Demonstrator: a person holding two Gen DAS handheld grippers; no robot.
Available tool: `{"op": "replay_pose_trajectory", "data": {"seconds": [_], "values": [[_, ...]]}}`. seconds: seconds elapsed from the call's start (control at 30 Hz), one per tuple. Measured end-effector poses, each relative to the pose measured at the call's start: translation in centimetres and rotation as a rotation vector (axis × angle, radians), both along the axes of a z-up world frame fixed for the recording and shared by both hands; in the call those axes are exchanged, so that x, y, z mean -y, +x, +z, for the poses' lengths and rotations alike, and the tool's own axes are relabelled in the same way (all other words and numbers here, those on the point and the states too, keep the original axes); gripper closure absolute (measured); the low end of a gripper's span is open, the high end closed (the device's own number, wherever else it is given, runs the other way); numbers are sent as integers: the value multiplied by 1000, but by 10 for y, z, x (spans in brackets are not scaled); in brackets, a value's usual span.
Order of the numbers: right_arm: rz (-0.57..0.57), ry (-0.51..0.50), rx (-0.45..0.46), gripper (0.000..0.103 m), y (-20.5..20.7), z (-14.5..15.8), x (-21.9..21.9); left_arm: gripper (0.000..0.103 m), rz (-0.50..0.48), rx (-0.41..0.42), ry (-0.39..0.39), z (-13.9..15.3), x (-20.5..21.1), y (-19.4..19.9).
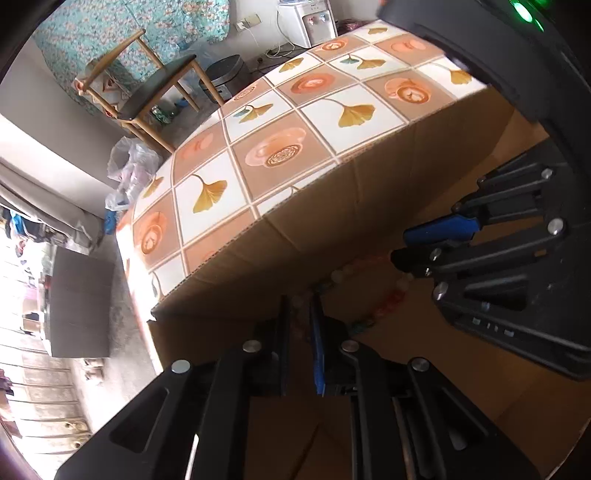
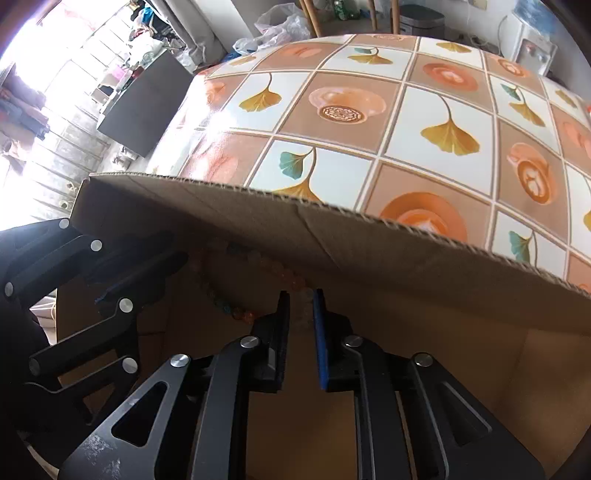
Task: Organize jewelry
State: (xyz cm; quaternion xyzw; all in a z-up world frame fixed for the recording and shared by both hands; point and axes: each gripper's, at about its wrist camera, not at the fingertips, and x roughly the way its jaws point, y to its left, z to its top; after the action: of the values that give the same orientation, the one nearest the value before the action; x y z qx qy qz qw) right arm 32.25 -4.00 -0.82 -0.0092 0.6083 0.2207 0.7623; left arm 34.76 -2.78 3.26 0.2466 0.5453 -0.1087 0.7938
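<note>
Tabletop [image 2: 443, 110] cloth: grid of white and tan-brown squares, yellow and teal ginkgo leaves, orange-pink coffee cups. Cardboard box [image 2: 258, 218] plain brown; bead string [image 2: 236, 310] inside it runs orange, teal and pale white. Both hand-held grippers black with blue finger pads [image 2: 320, 339]; chair [image 1: 147, 81] light wood, dark seat.

No readable text, brand, number or sign can be made out in either view; small markings on the water dispenser [image 1: 306, 20] are too blurred.
</note>
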Motion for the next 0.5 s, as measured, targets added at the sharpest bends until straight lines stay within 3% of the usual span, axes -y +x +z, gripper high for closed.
{"op": "replay_pose_trajectory", "data": {"seconds": [0.03,0.1,0.23,0.4,0.5], "values": [[-3,-1,15,77,-1,3,2,89,5,11,-14,4,-1,-2],[-4,0,62,76,-9,16,7,86,10,35,-39,16,-4,-6],[-20,45,175,74,-38,59,26,78,41,98,-176,58,-19,-30],[-35,132,385,61,-107,128,62,52,32,272,-334,127,-49,-101],[-30,199,473,60,-154,153,84,44,14,342,-403,151,-65,-152]]}}
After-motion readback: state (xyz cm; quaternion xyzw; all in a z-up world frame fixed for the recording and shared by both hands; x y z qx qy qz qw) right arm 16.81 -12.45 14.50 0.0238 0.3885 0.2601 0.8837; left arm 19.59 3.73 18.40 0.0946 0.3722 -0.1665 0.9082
